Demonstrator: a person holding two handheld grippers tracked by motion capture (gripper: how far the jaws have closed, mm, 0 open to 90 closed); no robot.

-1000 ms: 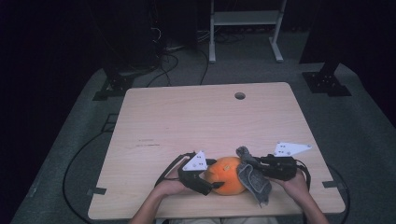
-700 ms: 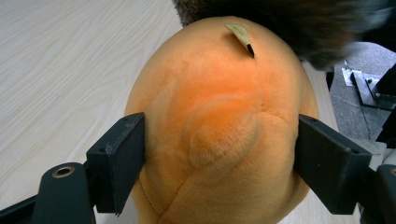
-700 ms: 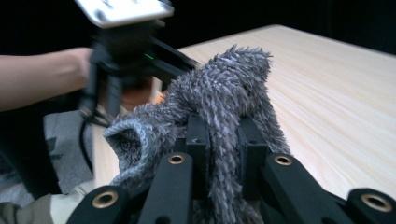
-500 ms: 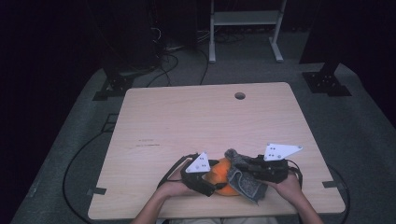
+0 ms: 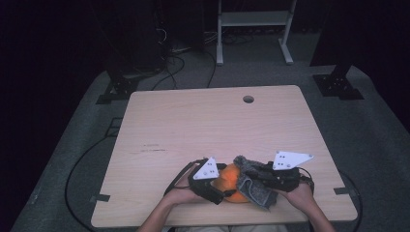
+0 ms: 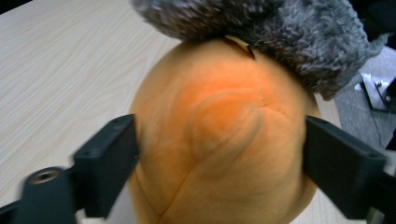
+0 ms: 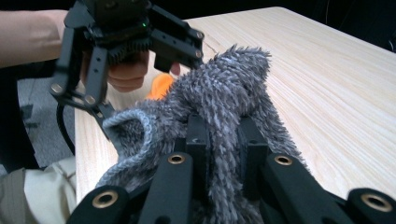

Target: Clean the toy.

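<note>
An orange plush ball (image 5: 231,178) lies near the front edge of the wooden table (image 5: 203,125). A grey fuzzy cloth cover (image 5: 254,186) is draped over its right side. My left gripper (image 5: 220,191) has the ball (image 6: 219,140) between its jaws. They have just been opening and now stand wide at its two sides without squeezing it. The grey cover (image 6: 280,32) caps the ball's far end. My right gripper (image 5: 261,181) is shut on the cover (image 7: 224,93), which bunches between its jaws (image 7: 223,135). Beyond it are the left gripper (image 7: 126,42) and a sliver of orange (image 7: 161,84).
The table has a round cable hole (image 5: 248,99) at the back and a faint pen mark (image 5: 153,149) at left. Cables (image 5: 77,164) run over the grey floor. A white frame (image 5: 251,29) and black stands (image 5: 338,84) are behind the table.
The right gripper has shifted a little to the left with the grey cover, which now lies further over the orange ball. The left hand has stayed put.
</note>
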